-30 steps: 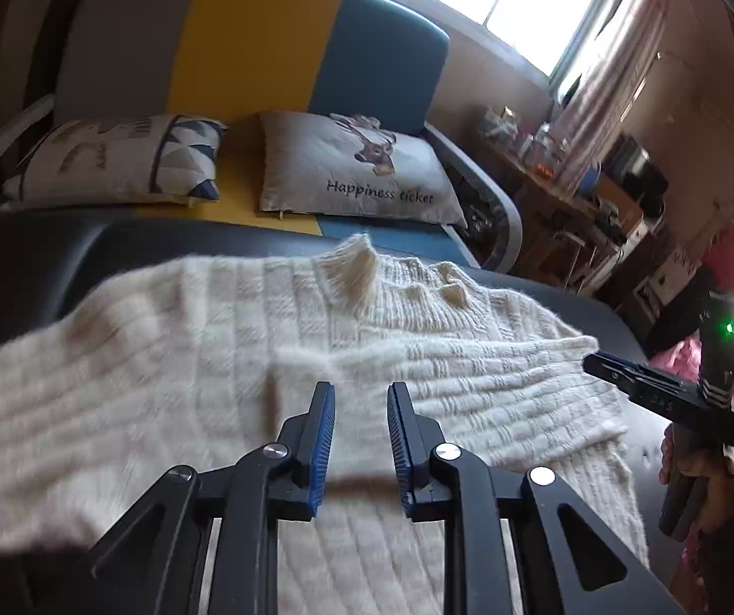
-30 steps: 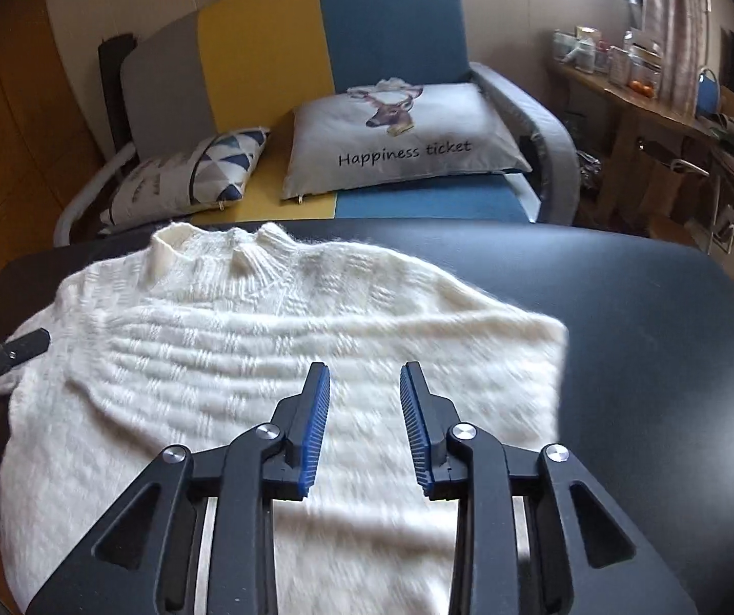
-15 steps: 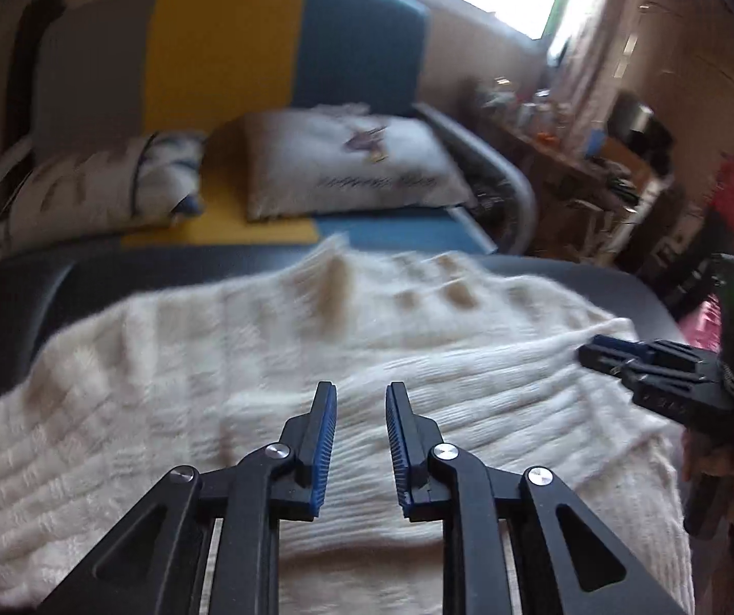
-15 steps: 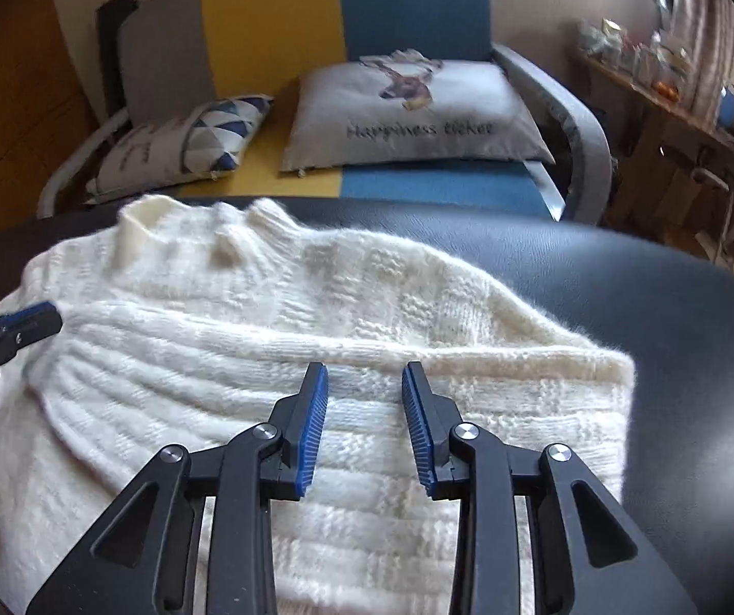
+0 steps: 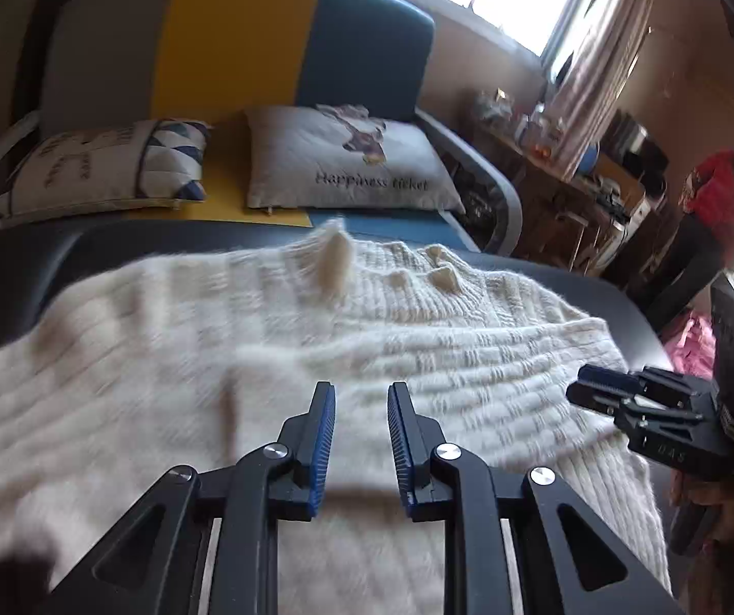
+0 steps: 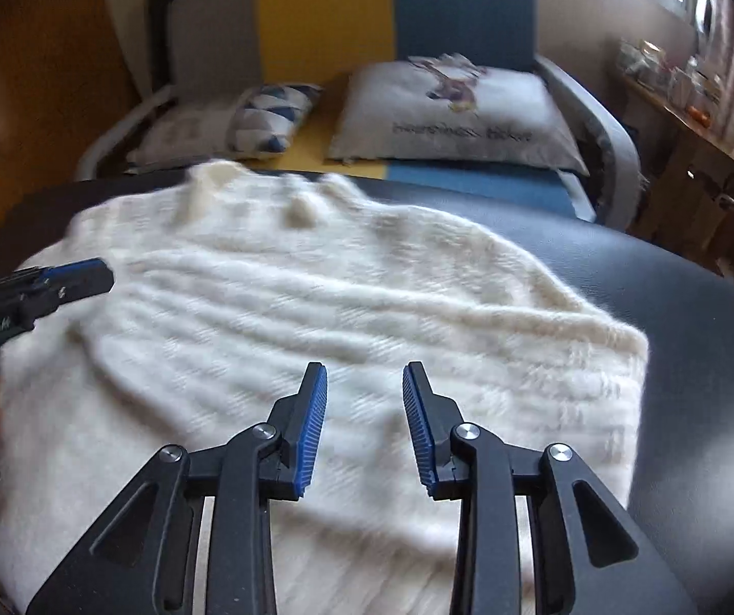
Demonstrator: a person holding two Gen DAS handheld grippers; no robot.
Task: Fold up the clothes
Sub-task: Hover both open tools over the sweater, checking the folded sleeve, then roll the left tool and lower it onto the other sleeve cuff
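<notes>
A cream knitted sweater [image 5: 418, 338] lies flat on the black table [image 5: 18, 266], collar toward the sofa, with a sleeve folded across its body. My left gripper [image 5: 361, 387] hovers over the sweater's middle. Its jaws are opening a little and nothing is between them. In the right wrist view my right gripper [image 6: 365, 368] hangs open above the sweater [image 6: 315, 297], also with nothing between its pads. Each gripper appears in the other's view: the right gripper [image 5: 579, 387] at the sweater's right edge, the left gripper [image 6: 105, 277] at its left edge.
Behind the table stands a grey, yellow and blue sofa [image 5: 244, 41] with two cushions [image 5: 346, 164]. A cluttered wooden side table [image 5: 562, 174] is at the right. A person in a red jacket [image 5: 720, 195] stands far right. Bare black tabletop [image 6: 674, 282] shows right of the sweater.
Both grippers have shifted a little over the sweater, and the right gripper has rolled slightly. In the left wrist view the right gripper sits lower and closer to the sweater's right edge.
</notes>
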